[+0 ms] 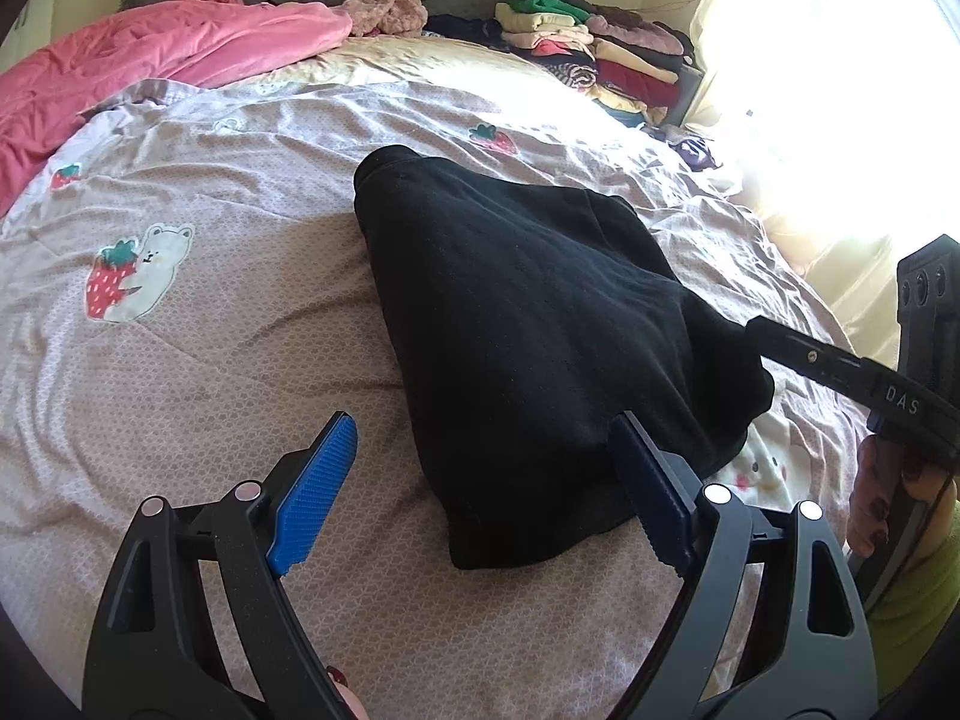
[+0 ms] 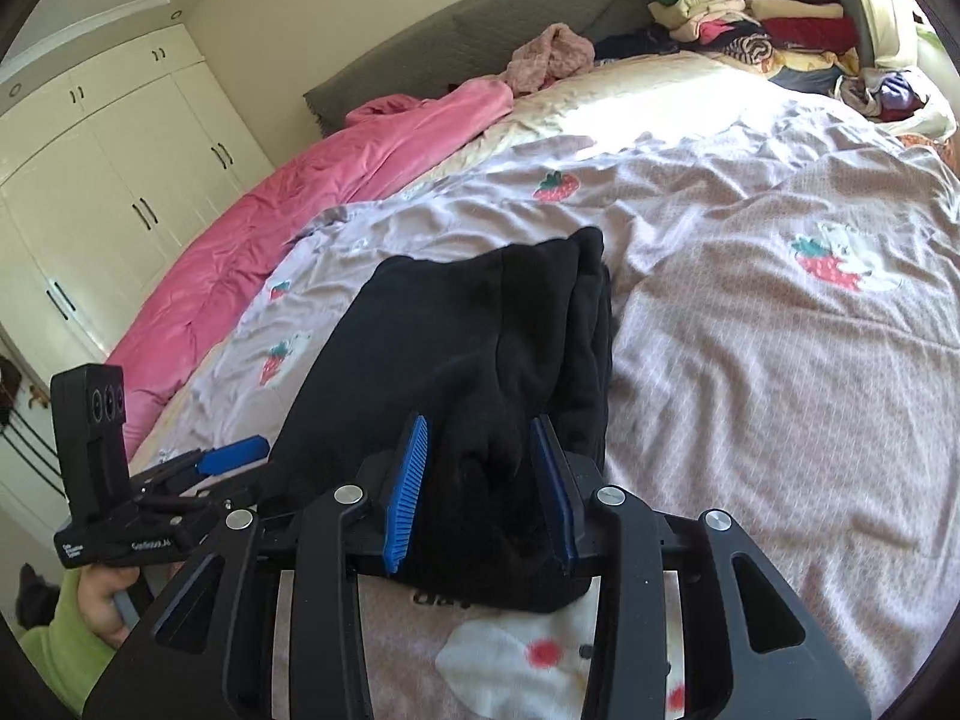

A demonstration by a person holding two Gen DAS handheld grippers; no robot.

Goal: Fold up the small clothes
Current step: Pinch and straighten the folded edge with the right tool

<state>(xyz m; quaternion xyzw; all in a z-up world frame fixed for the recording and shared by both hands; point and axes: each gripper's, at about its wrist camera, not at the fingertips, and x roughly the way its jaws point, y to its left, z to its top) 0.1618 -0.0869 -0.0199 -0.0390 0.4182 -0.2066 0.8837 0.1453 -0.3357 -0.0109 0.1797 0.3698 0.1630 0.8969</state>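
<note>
A black garment (image 1: pixel 528 324) lies folded into a thick bundle on the strawberry-print bed sheet (image 1: pixel 180 396). My left gripper (image 1: pixel 485 420) stands open wide over its near end; the right-hand finger rests against the cloth and the left-hand finger hangs over bare sheet. In the right wrist view the black garment (image 2: pixel 468 348) runs away from my right gripper (image 2: pixel 483 420). Its near edge is bunched between the two blue pads, which stand partly apart without clamping it. The left gripper's blue pad (image 2: pixel 234 453) shows at the garment's left side.
A pink quilt (image 1: pixel 150 60) lies along the far left of the bed. A tall stack of folded clothes (image 1: pixel 600 42) sits at the far right corner, beside a fuzzy pink garment (image 1: pixel 390 9). White wardrobe doors (image 2: pixel 102 180) stand beyond the bed. A hand (image 1: pixel 882 498) holds the right gripper.
</note>
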